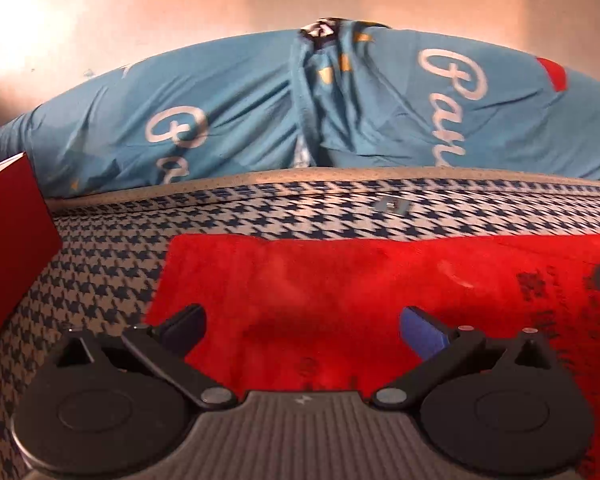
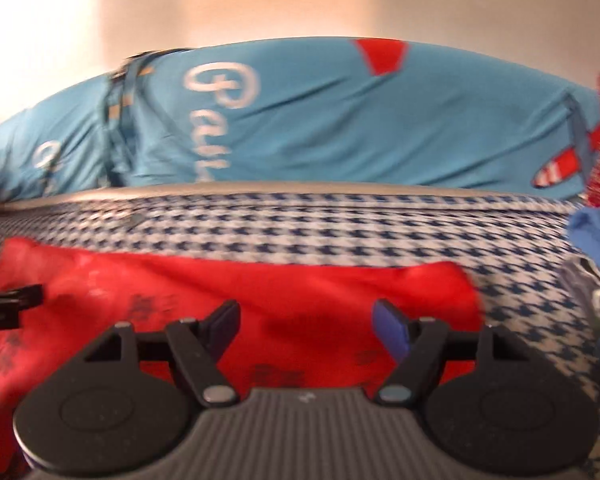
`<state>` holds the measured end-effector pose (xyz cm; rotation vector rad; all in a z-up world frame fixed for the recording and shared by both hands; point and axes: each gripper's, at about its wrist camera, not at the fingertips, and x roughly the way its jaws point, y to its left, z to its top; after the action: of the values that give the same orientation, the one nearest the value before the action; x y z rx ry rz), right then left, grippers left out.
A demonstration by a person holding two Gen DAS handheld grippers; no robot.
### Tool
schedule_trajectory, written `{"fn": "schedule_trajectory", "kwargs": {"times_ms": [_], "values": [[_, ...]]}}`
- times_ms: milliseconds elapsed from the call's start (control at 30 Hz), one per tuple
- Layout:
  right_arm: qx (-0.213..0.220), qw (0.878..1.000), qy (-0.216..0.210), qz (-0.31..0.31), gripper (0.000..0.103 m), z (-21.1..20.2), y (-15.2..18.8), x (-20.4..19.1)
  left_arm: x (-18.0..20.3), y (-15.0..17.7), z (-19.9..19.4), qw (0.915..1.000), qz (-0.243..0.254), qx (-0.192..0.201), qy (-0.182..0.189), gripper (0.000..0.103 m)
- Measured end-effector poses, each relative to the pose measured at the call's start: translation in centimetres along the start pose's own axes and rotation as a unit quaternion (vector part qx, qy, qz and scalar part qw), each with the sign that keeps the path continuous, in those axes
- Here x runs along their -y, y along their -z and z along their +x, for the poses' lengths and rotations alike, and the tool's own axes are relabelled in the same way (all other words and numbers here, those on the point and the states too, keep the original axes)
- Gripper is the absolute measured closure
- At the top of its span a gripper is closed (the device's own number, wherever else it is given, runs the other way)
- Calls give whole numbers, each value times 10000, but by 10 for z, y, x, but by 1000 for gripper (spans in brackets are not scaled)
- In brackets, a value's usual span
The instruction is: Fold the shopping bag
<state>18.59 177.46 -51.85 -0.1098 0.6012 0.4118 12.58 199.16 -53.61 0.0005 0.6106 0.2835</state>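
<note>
Flat, thin red shopping bag (image 1: pixel 340 280) lies on houndstooth cloth (image 1: pixel 100 264); left tool (image 1: pixel 303 330) and right tool (image 2: pixel 306 326) gape above it, empty.

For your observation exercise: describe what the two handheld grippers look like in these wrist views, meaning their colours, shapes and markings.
Both match: the left gripper and right gripper each have a grey ribbed body, two black round discs, black angled link arms with silver pivot pins, and dark blue finger pads.

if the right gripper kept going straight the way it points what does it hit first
Most likely the red bag lying flat on the houndstooth cloth; the open right gripper points down at it with nothing between, though depth is unclear.
</note>
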Motion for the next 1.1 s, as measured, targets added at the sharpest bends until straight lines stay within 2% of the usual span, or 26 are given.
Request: {"fn": "schedule_trajectory", "kwargs": {"times_ms": [100, 200, 367, 533, 667, 767, 833, 900, 1000, 1100], "values": [[-186, 9993, -46, -313, 29, 5, 5, -21, 15, 14, -5, 9993, 355, -45, 104, 0], [-183, 9988, 143, -431, 18, 5, 13, -23, 18, 18, -12, 9992, 367, -88, 114, 0], [-271, 9986, 447, -34, 16, -3, 15, 5, 2, 23, -19, 9986, -16, -374, 361, 0], [-303, 9967, 714, 230, 16, -11, 19, 27, 3, 32, -32, 9991, 150, -333, 217, 0], [-321, 9946, 899, 419, 16, -15, 22, 40, -2, 35, -38, 9990, 76, -394, 192, 0], [-362, 9938, 945, 467, 17, -16, 21, 39, -1, 36, -41, 9991, 74, -381, 143, 0], [-312, 9941, 818, 641, 22, -18, 15, 39, 2, 33, -44, 9993, 137, -351, 80, 0], [-199, 9948, 674, 739, 22, -20, 9, 38, 6, 27, -46, 9991, 188, -364, 53, 0], [35, 9957, 651, 662, 22, -20, -2, 31, 17, 15, -49, 9990, 251, -199, 302, 0], [86, 9960, 638, 624, 22, -11, -11, 26, 28, 7, -50, 9984, 420, -85, 378, 0]]}}
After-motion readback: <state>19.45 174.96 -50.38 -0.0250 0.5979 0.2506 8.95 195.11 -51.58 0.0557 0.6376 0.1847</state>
